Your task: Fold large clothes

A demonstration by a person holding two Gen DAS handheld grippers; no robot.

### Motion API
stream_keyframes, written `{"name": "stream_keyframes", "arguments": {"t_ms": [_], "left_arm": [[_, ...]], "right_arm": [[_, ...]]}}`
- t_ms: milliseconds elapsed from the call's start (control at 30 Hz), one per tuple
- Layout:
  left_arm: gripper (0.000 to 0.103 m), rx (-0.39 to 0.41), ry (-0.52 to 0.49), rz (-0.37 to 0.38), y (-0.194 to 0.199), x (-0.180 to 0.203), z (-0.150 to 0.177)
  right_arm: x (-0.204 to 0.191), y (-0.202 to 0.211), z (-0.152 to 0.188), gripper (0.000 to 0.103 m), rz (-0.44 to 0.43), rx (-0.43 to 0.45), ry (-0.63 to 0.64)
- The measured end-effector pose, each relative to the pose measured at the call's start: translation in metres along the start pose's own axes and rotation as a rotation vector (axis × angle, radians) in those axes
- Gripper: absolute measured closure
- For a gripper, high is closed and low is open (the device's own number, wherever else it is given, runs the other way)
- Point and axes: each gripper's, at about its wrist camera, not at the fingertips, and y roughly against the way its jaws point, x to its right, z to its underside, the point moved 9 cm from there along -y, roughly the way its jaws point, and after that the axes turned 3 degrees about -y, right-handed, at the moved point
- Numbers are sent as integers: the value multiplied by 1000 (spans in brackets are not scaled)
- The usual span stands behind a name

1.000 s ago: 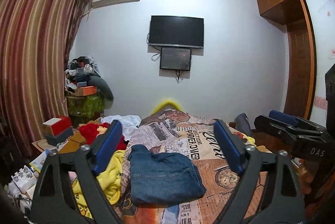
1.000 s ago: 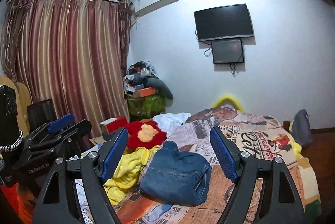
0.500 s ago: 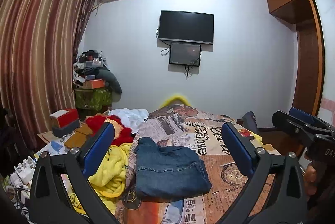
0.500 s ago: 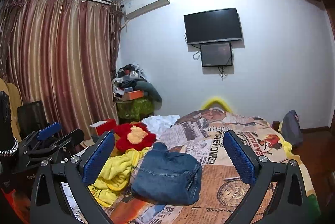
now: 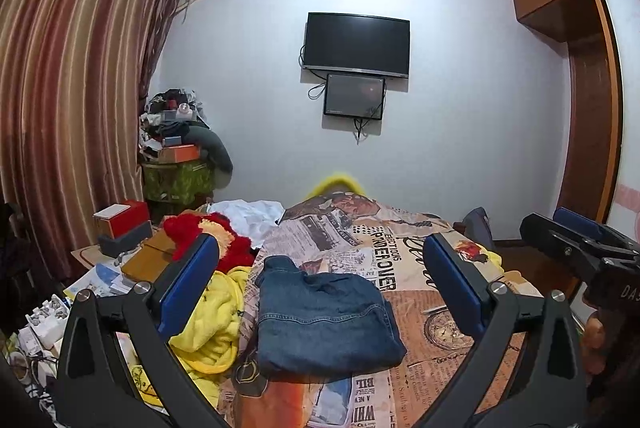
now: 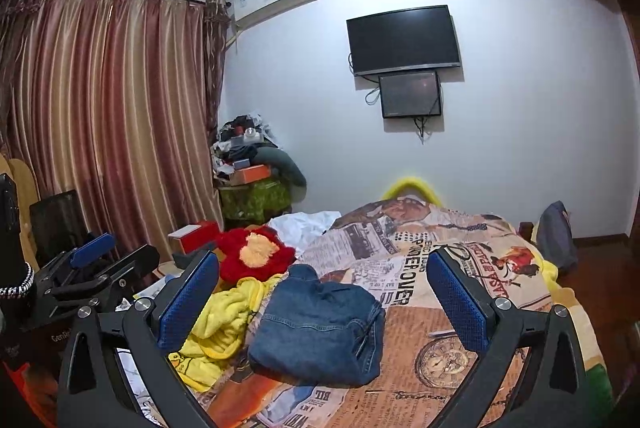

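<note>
A folded pair of blue jeans [image 5: 324, 320] lies on the bed's newspaper-print cover [image 5: 384, 252]; it also shows in the right wrist view [image 6: 320, 324]. My left gripper [image 5: 320, 284] is open and empty, held above and short of the jeans. My right gripper [image 6: 322, 288] is open and empty, also above the jeans. The right gripper shows at the right edge of the left wrist view [image 5: 580, 244], and the left gripper shows at the left edge of the right wrist view [image 6: 96, 264].
A yellow garment [image 5: 212, 324] and a red plush item [image 5: 216, 232] lie left of the jeans, with white cloth [image 5: 244, 212] behind. A cluttered side table [image 5: 120, 248], curtains [image 5: 68, 100], a heaped stand [image 5: 176, 156], a wall TV [image 5: 356, 44] and a wardrobe [image 5: 592, 108] surround the bed.
Both grippers have opened wider and drawn back and upward from the jeans. The jeans lie still.
</note>
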Motion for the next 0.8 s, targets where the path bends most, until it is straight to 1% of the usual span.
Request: {"name": "stream_keyframes", "arguments": {"t_ms": [600, 800], "left_arm": [[0, -5, -22, 17, -2, 8, 1], [0, -12, -15, 32, -3, 10, 1]], "right_arm": [[8, -3, 3, 0, 9, -7, -37], [9, -2, 3, 0, 8, -5, -39]]}}
